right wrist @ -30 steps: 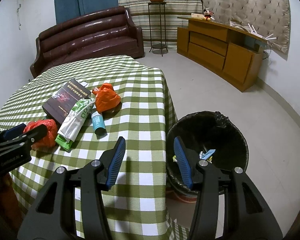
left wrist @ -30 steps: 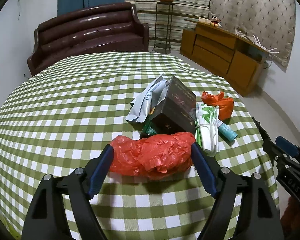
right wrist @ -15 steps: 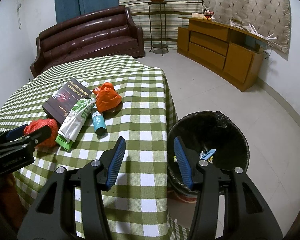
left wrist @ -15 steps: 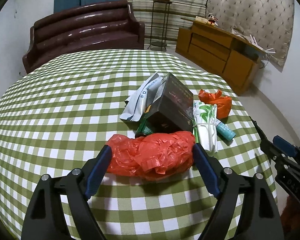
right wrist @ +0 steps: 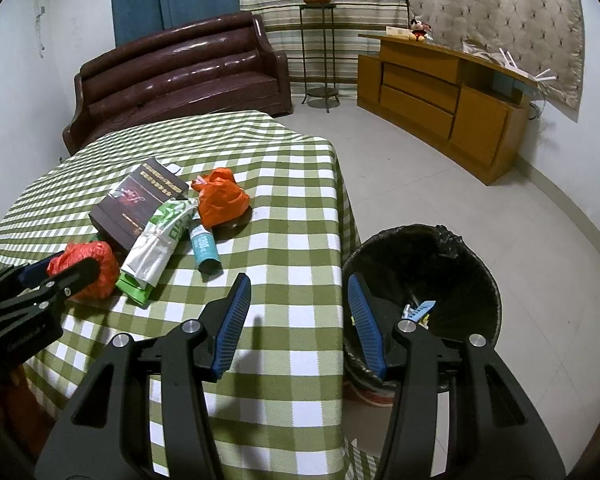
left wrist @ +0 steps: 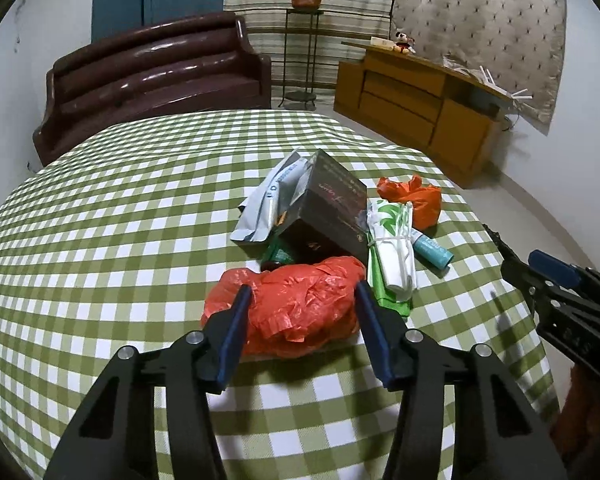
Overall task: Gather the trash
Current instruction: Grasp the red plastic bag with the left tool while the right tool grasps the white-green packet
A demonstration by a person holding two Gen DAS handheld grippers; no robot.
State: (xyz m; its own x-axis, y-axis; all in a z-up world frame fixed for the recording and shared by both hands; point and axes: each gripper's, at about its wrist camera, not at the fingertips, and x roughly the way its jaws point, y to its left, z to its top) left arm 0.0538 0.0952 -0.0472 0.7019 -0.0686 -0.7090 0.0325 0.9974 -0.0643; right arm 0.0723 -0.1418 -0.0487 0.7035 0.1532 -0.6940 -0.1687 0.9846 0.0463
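A crumpled red plastic bag lies near the front edge of the green checked table. My left gripper is closing on it, and its blue pads dent the bag on both sides. The same bag and left gripper show at the left of the right wrist view. My right gripper hangs open with nothing between its fingers, over the table's edge beside a black-lined trash bin. Behind the red bag lie a dark box, an orange bag, a green-white packet and a teal tube.
A grey-white pouch leans against the box's far left side. A brown sofa stands behind the table, a plant stand and a wooden cabinet along the back wall. Tiled floor runs between table and cabinet.
The left gripper's fingers have come together onto the red bag, which now bulges out past the left finger. The right gripper has kept still.
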